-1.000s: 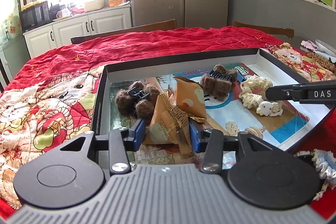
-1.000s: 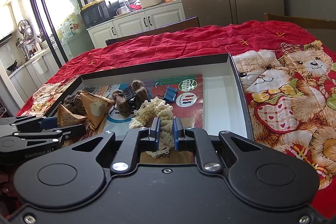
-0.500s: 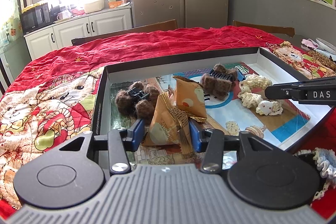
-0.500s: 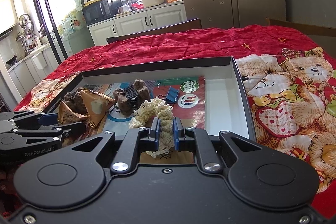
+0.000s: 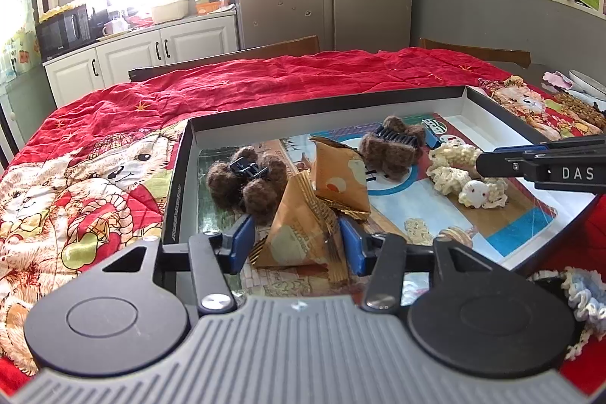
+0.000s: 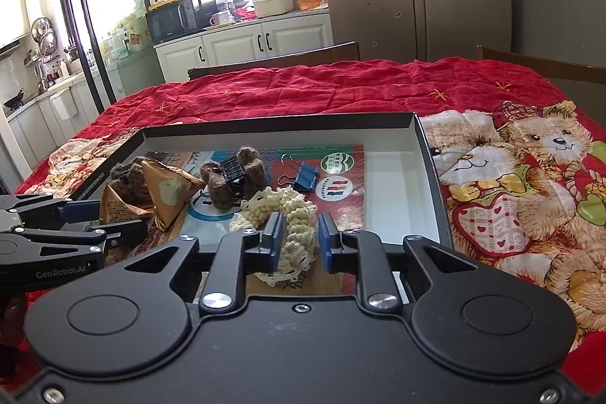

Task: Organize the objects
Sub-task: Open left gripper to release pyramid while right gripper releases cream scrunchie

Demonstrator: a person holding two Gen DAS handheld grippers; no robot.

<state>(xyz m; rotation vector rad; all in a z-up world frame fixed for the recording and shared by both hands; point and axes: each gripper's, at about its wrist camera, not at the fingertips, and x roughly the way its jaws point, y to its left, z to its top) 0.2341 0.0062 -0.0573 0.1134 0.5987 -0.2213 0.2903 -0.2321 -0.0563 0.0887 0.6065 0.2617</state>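
Note:
A shallow black box (image 5: 178, 184) (image 6: 426, 154) lies on the red bear-print cloth. In it are two orange pyramid packets, two brown fuzzy hair claws, a cream crochet scrunchie and a blue binder clip (image 6: 306, 174). My left gripper (image 5: 295, 241) is open, its pads on either side of the near packet (image 5: 299, 233). The second packet (image 5: 339, 177) leans behind it. My right gripper (image 6: 299, 239) is open around the cream scrunchie (image 6: 288, 214), which rests in the box. The hair claws (image 5: 246, 178) (image 5: 392, 144) lie further back.
A blue-and-white scrunchie (image 5: 583, 294) lies on the cloth outside the box, at the near right of the left wrist view. Wooden chair backs (image 6: 272, 57) stand at the table's far edge. The box's right part (image 6: 394, 184) has bare white floor.
My right gripper has opened and let go of the cream scrunchie, which now lies between the pads. The left gripper has stayed open around the near packet.

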